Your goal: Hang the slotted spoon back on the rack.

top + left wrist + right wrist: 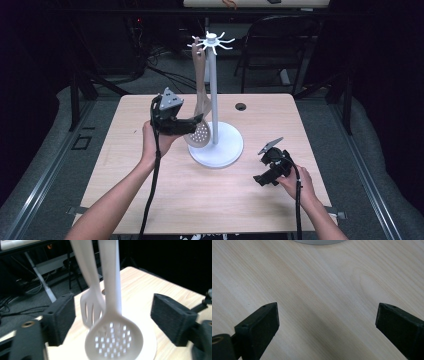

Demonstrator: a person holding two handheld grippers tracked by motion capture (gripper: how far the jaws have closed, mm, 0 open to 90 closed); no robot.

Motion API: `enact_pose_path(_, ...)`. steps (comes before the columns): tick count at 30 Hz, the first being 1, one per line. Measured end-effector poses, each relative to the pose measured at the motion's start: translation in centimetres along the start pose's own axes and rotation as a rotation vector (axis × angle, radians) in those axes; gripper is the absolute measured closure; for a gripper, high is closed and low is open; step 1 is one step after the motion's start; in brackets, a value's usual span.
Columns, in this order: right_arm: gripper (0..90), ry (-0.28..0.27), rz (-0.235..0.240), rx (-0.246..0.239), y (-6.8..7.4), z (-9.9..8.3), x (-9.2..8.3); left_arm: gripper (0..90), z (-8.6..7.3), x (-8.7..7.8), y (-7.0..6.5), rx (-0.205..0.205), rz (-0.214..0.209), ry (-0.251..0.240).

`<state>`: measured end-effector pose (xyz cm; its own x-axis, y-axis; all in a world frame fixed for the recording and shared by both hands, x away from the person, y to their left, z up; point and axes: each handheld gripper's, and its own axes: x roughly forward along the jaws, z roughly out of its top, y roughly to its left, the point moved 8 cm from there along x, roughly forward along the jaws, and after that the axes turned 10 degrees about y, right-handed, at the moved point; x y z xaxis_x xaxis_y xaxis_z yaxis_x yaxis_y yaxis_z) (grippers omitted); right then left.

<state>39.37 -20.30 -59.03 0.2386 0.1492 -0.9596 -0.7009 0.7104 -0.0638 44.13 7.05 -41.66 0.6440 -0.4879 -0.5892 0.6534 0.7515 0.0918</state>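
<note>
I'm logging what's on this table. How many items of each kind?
Utensil stand: 1
Slotted spoon: 1
Slotted spatula: 1
Handheld grippers: 2, left gripper and right gripper
Total: 5

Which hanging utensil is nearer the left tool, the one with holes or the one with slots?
The round skimmer with holes; the slotted turner hangs behind it.

A pale skimmer (113,341) and slotted spatula (91,308) hang upright, seemingly from the rack (214,45), bowl over its base.
</note>
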Motion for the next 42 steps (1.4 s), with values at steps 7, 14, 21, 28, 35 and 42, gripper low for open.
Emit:
enact_pose_path(7, 4.3, 0.002, -0.005, 0.0, 0.1, 0.1, 0.0, 14.9, -4.3, -1.3, 1.2, -0.042, 0.008, 0.049)
enact_pose_path(14, 4.4, -0.004, 0.007, 0.006, 0.1, 0.0, 0.1, 13.6, -7.8, -2.0, 2.4, -0.065, 0.033, 0.102)
enact_pose_path(21, 4.4, -0.003, -0.004, 0.009, 0.1, 0.0, 0.1, 12.5, -12.8, -2.9, 3.7, -0.13, 0.036, 0.185)
enact_pose_path(28, 4.4, 0.014, -0.012, -0.005, 0.1, -0.1, 0.0, 9.3, -16.3, -3.1, 3.7, -0.167, 0.026, 0.259)
enact_pose_path(35, 4.5, 0.02, -0.023, -0.02, 0.2, -0.3, 0.1, 5.6, -19.4, -3.1, 2.9, -0.17, 0.006, 0.35)
enact_pose_path(42, 4.4, 0.026, -0.021, -0.038, 0.4, -0.3, 0.3, 4.2, -22.4, -2.4, 1.8, -0.172, -0.071, 0.438)
